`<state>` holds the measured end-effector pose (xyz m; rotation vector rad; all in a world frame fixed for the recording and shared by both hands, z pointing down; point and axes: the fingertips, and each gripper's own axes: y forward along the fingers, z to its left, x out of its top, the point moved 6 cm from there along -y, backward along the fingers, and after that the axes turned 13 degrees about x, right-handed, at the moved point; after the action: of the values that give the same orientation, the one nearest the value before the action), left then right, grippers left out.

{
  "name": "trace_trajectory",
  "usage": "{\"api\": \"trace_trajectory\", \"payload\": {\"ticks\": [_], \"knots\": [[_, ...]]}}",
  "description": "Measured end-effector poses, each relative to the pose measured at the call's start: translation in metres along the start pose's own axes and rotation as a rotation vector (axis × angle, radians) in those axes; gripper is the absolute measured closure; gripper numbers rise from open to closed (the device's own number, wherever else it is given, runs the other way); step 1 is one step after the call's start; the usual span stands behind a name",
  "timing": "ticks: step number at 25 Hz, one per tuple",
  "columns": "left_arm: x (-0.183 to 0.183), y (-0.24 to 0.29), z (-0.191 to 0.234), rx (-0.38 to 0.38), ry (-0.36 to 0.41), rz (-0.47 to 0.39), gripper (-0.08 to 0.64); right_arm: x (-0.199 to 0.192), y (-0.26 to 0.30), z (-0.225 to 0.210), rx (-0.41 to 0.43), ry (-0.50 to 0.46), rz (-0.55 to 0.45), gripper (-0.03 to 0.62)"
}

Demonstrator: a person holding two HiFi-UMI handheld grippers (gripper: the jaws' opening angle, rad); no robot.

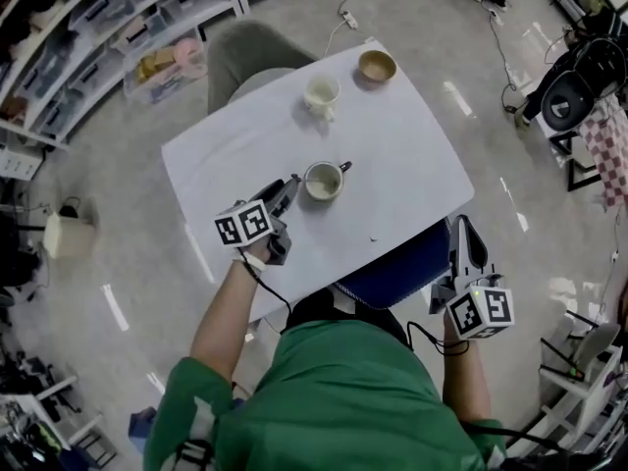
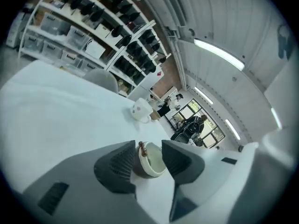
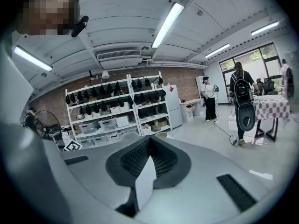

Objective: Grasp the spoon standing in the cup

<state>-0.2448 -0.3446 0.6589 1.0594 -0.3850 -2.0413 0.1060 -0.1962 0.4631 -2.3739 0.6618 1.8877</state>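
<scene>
A: Where do the hands stand?
B: The right gripper (image 1: 463,243) hangs off the table (image 1: 412,165) edge, jaws closed on nothing. The left gripper (image 2: 148,144) faces the cup (image 2: 153,164), jaws wide, touching nothing.
A: And the spoon?
B: The spoon (image 2: 141,147) stands at the cup's rim, just ahead of the jaws. This looks like the approach; next, ease forward and close on the handle alone. A mug (image 1: 322,94) and a bowl (image 1: 377,66) sit farther off

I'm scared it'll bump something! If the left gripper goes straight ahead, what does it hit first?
Probably the cup holding the spoon; the left gripper has it lined up between open jaws.
</scene>
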Motion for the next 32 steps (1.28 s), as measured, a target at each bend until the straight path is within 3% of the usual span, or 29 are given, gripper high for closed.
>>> {"api": "trace_trajectory", "payload": {"ticks": [2, 5, 13, 15, 19, 24, 32], "knots": [[-0.004, 0.014, 0.003, -0.024, -0.089, 0.052, 0.366, 0.0, -0.004, -0.004, -0.013, 0.001, -0.004, 0.571], [-0.005, 0.032, 0.008, -0.034, -0.148, 0.111, 0.345, 0.0, -0.004, -0.006, -0.018, 0.0, -0.011, 0.571], [-0.009, 0.049, 0.009, -0.029, -0.184, 0.169, 0.349, -0.001, -0.016, -0.015, -0.017, 0.004, -0.013, 0.571], [-0.009, 0.049, 0.01, -0.012, -0.182, 0.171, 0.396, -0.001, -0.017, -0.017, -0.012, 0.004, -0.015, 0.571], [-0.008, 0.048, 0.008, 0.019, -0.166, 0.162, 0.484, -0.001, -0.018, -0.024, -0.002, 0.01, -0.016, 0.571], [-0.006, 0.038, -0.004, 0.062, -0.101, 0.107, 0.494, -0.002, -0.017, -0.033, 0.029, 0.015, -0.016, 0.571], [0.002, 0.007, -0.043, 0.064, 0.073, -0.026, 0.499, -0.003, 0.0, -0.04, 0.121, 0.018, -0.011, 0.571]]}}
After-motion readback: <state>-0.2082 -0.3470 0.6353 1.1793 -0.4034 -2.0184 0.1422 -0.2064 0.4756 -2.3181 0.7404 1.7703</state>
